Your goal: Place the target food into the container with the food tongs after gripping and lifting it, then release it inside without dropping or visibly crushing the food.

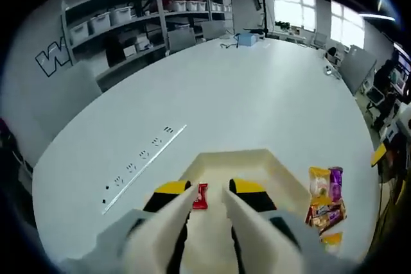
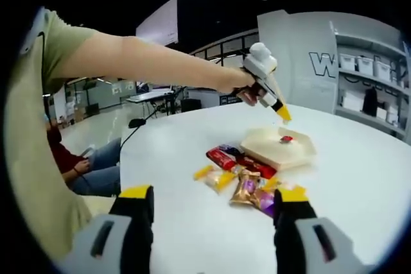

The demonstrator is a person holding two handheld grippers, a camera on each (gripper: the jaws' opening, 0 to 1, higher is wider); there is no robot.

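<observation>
Right gripper (image 2: 215, 206), jaws wide and empty, at 6 o'clock; snack packets (image 2: 241, 178) beyond on white table (image 2: 359, 165); cream container (image 2: 279, 149) with red candy (image 2: 286, 138) inside; left gripper (image 2: 283, 116) hovers above, narrowly parted, empty.

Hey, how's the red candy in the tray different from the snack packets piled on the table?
The red candy lies alone inside the cream tray; the snack packets lie in a loose pile on the white table beside the tray. The candy looks smaller than most packets. It is plain red; the packets mix red, yellow, gold and purple. All are wrapped. The left tongs hang open above the candy.
</observation>
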